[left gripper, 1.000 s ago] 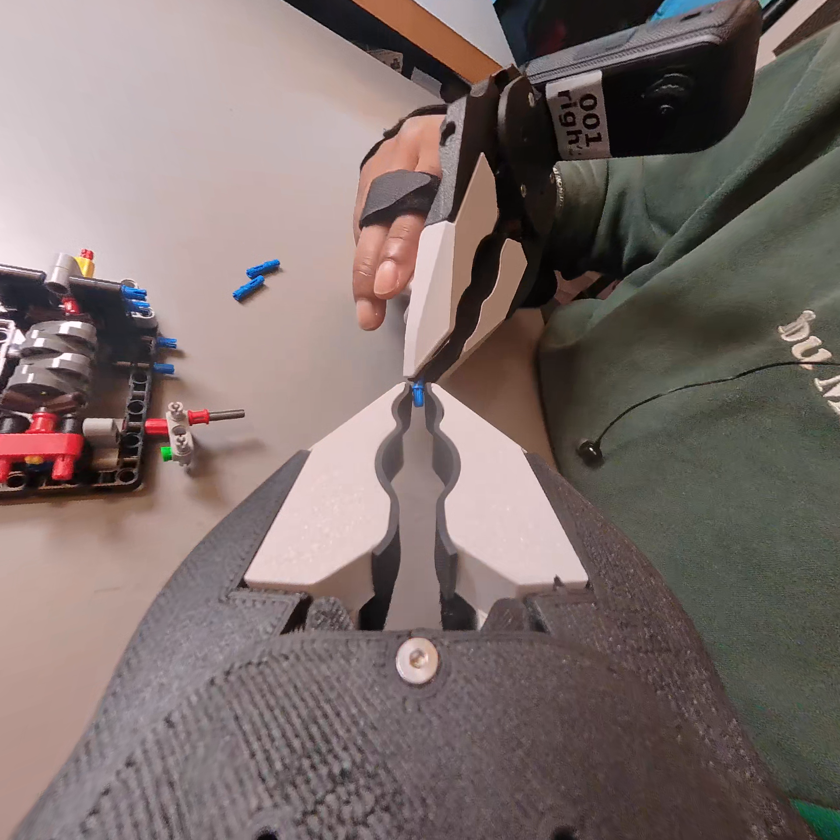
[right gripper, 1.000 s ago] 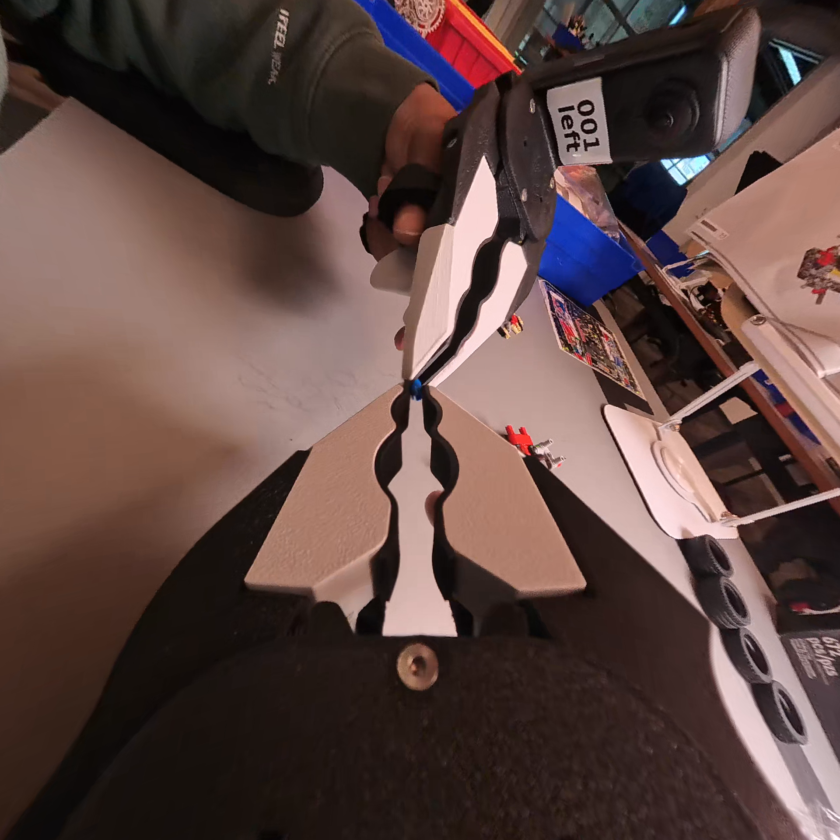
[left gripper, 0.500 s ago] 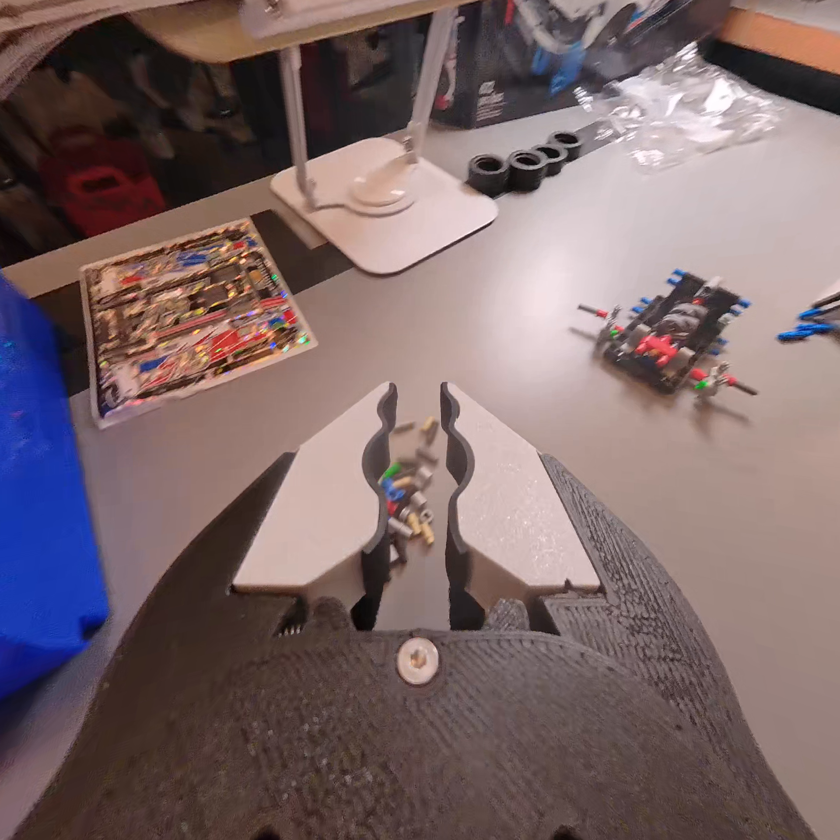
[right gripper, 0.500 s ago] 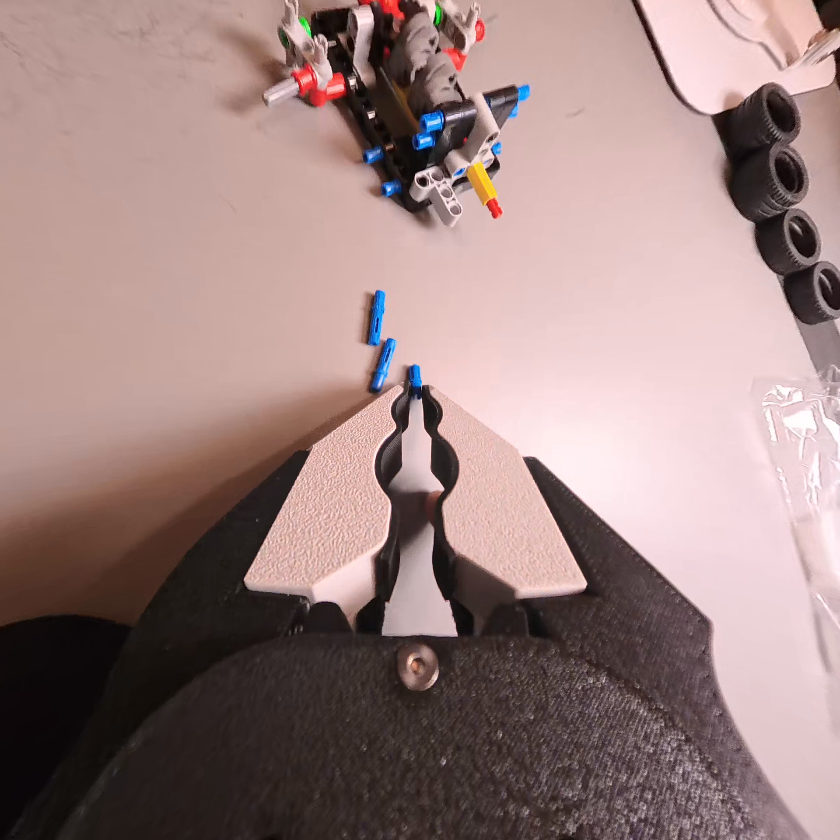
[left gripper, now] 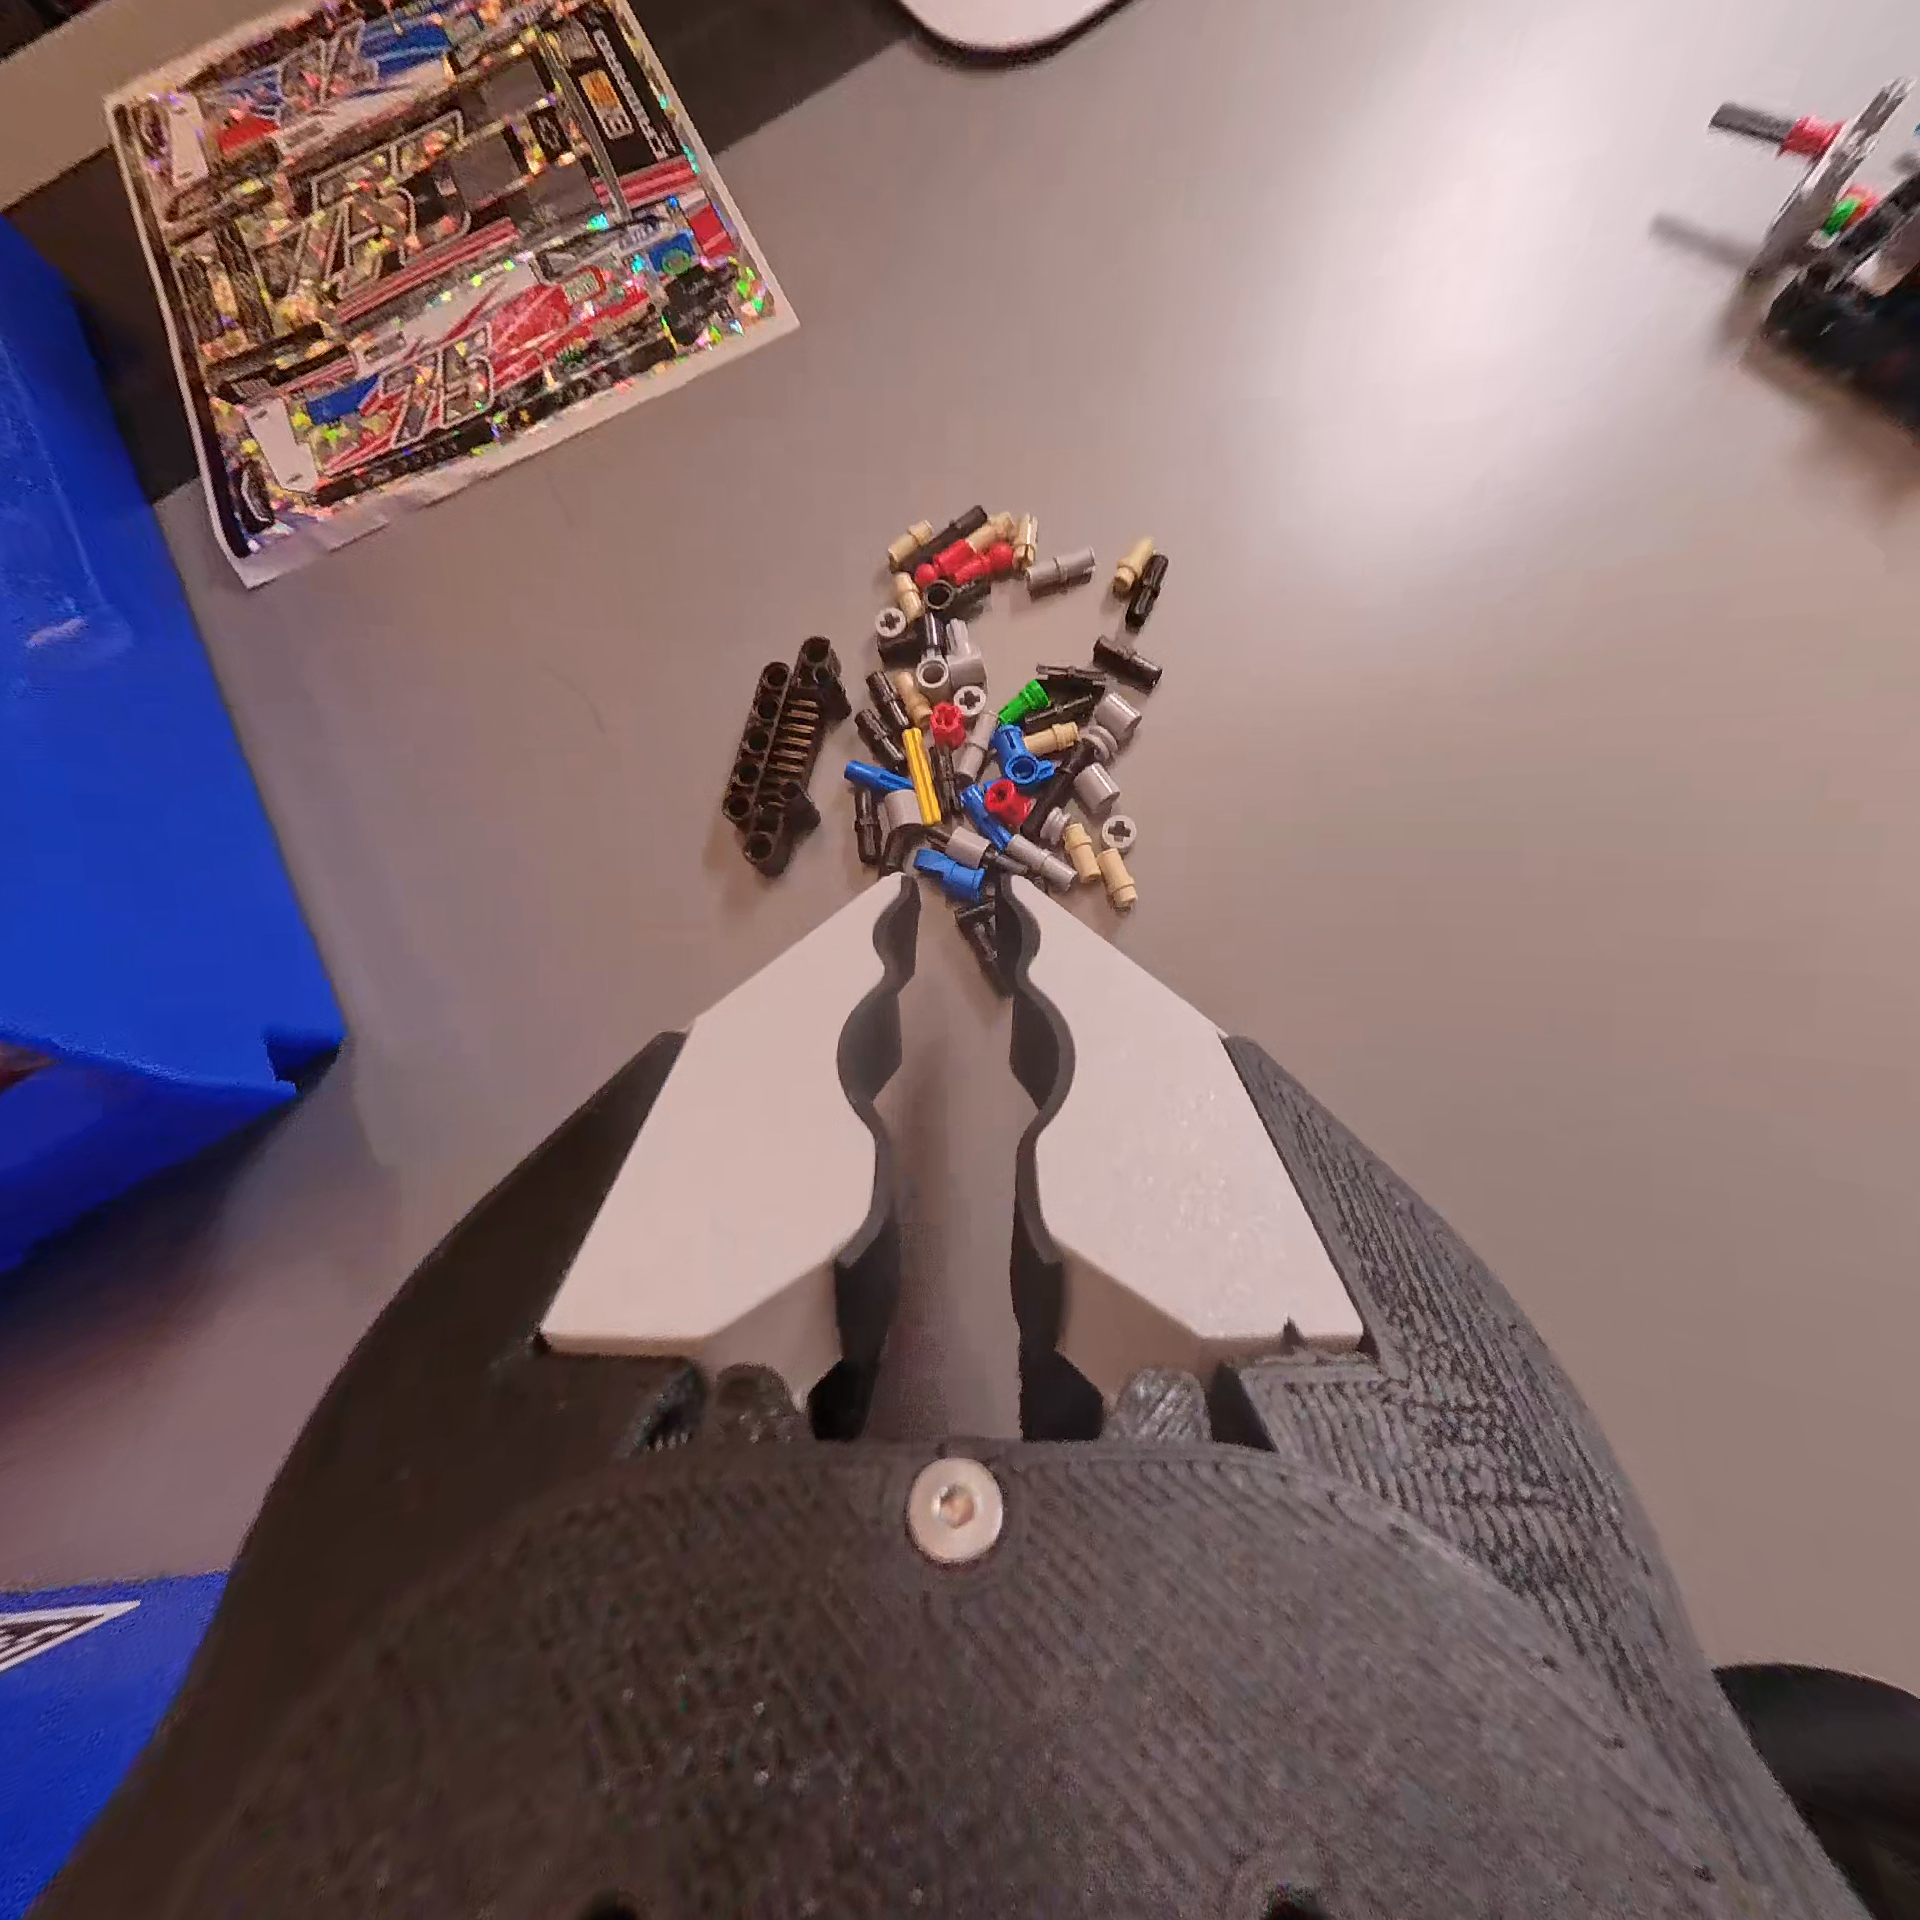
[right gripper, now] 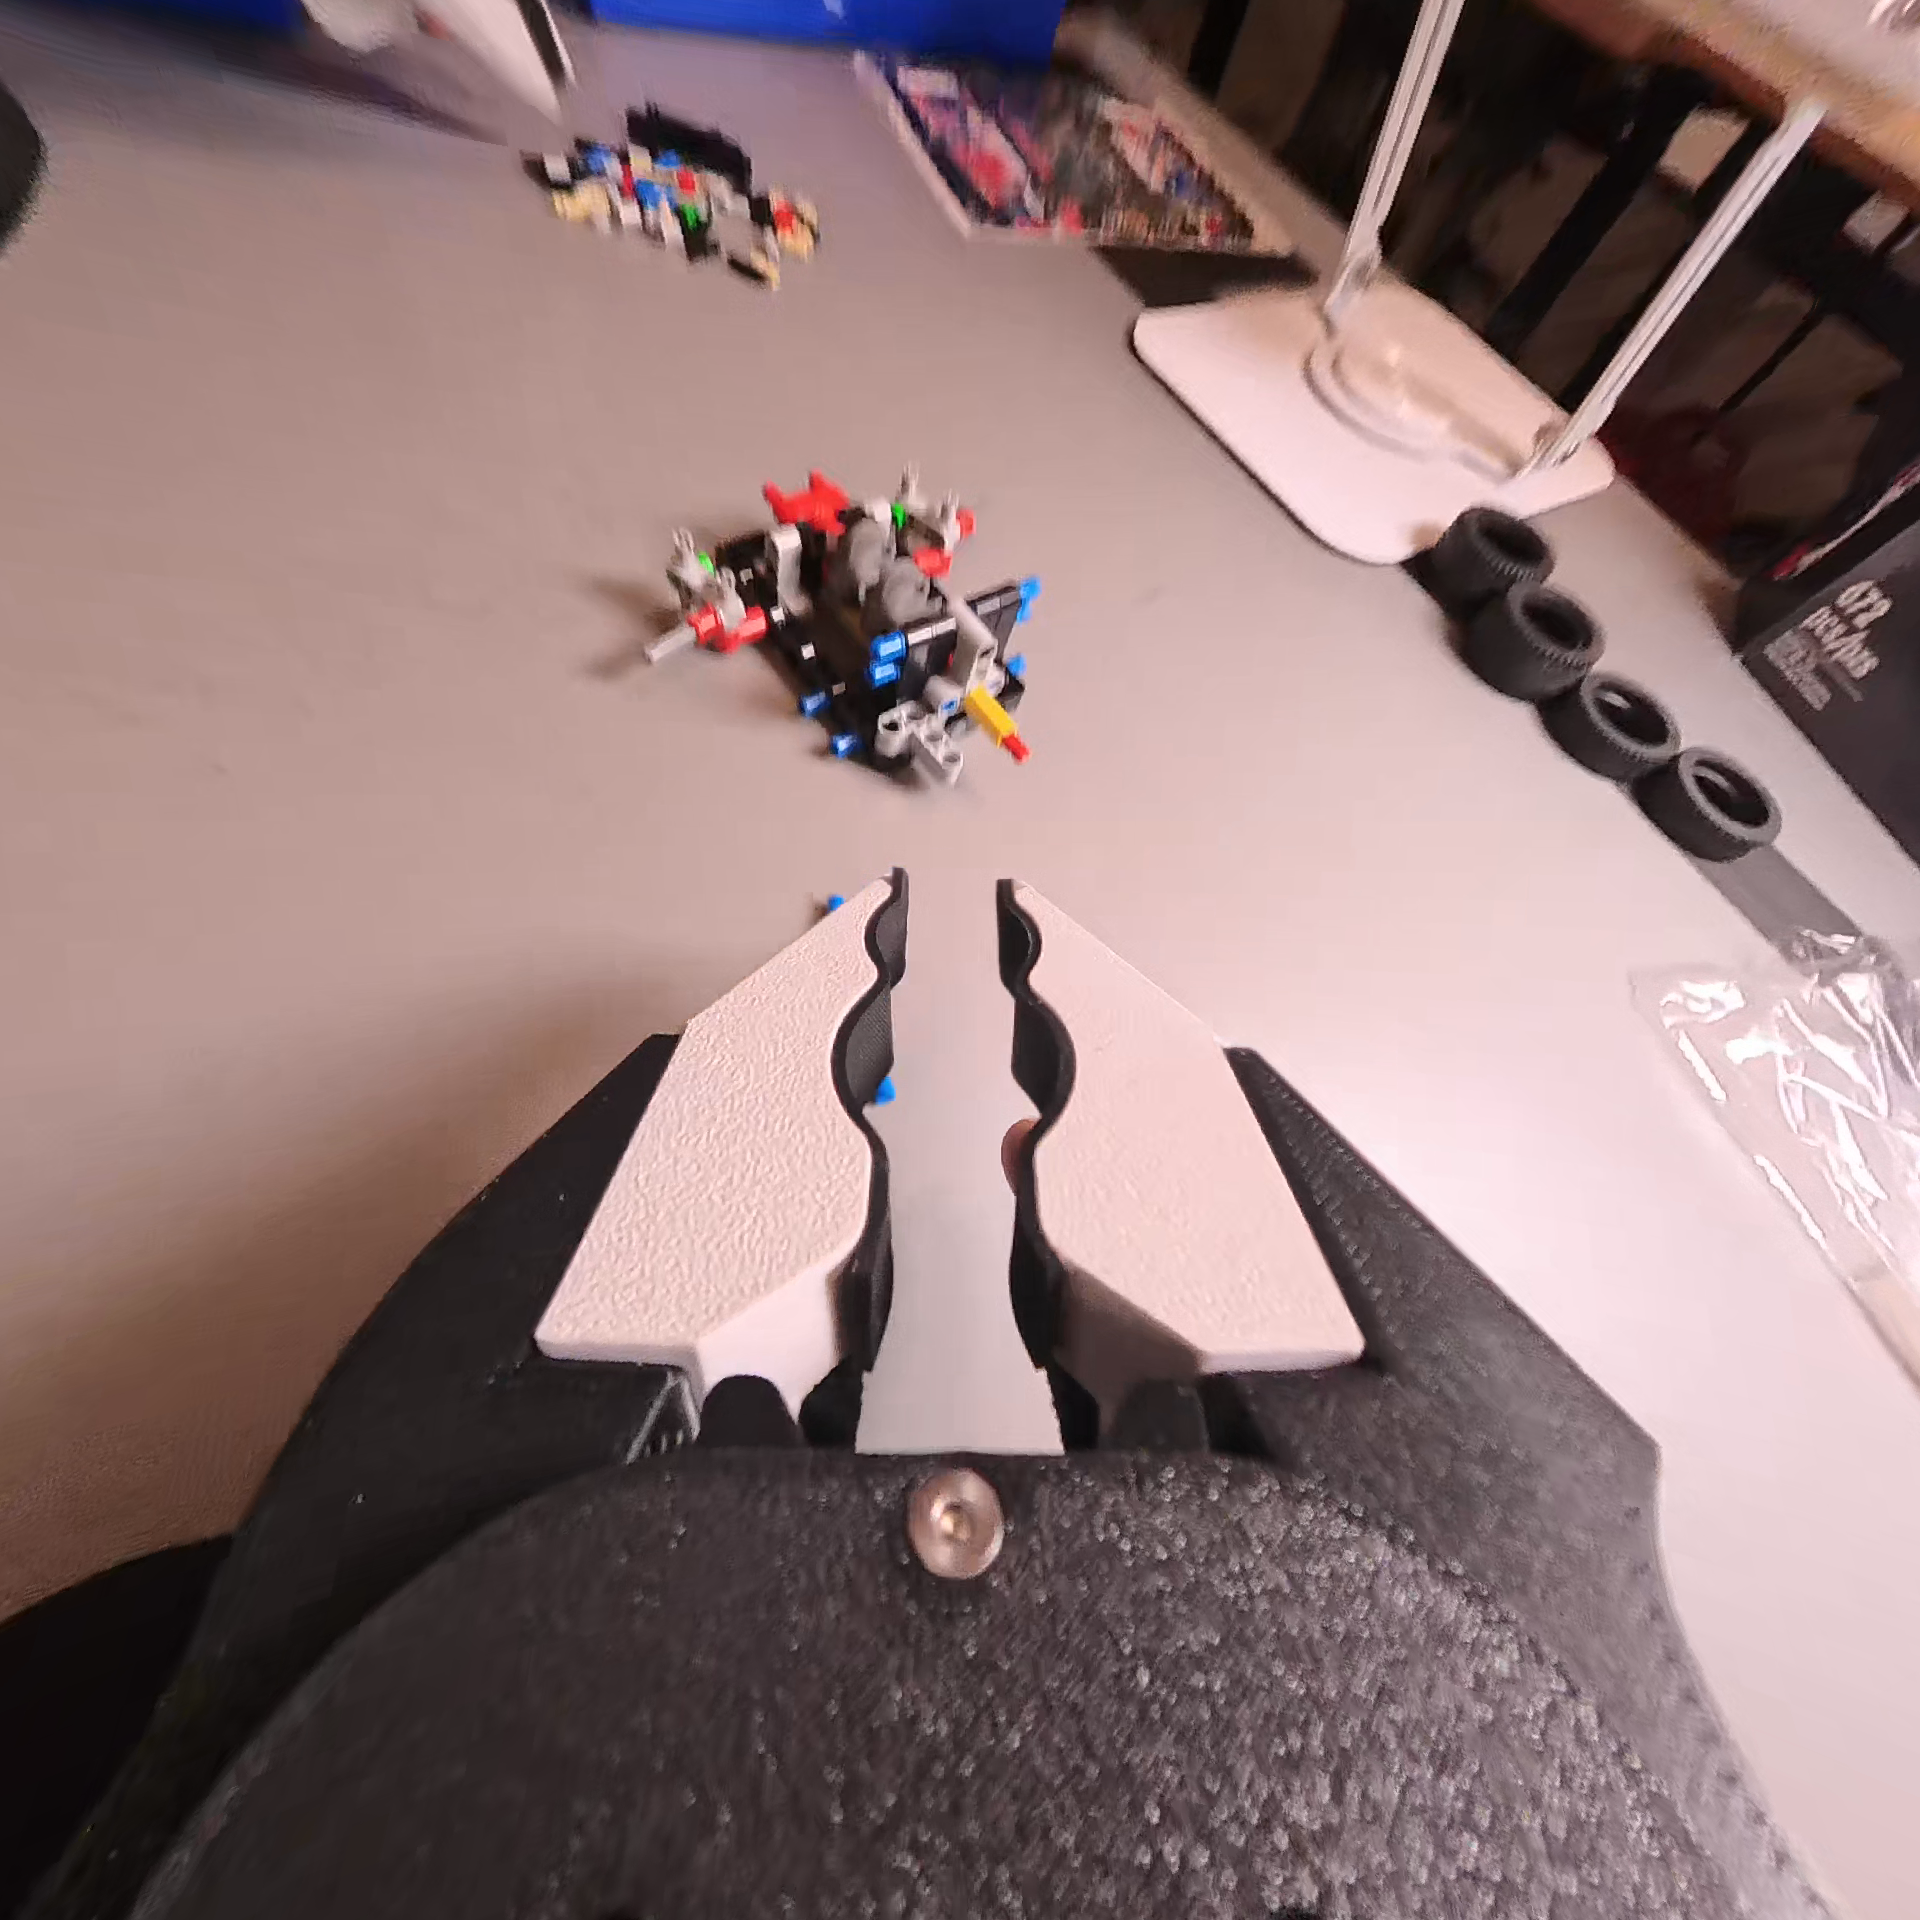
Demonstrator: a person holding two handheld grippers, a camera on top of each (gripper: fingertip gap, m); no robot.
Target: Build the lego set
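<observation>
- Left gripper [left gripper: 956,899]: fingers part open, empty, tips at near edge of parts pile [left gripper: 997,717] on table [left gripper: 1403,675]
- Right gripper [right gripper: 951,894]: fingers part open, empty; chassis [right gripper: 862,623] ahead, well apart
- Pins likely light, stiff, slick; apt to roll or flick out; pinch one across its middle
- Chassis likely rigid but its pins can pop; hold by black frame
- Count: 4 tyres [right gripper: 1605,681]; 1 chassis; 2 black beams [left gripper: 779,764]; 1 sticker sheet [left gripper: 416,270]; pile too many to count

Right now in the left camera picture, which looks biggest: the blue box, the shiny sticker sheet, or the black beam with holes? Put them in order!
1. blue box, though it sits nearest the camera, so that may inflate it.
2. shiny sticker sheet.
3. black beam with holes, clearly smallest.
</observation>
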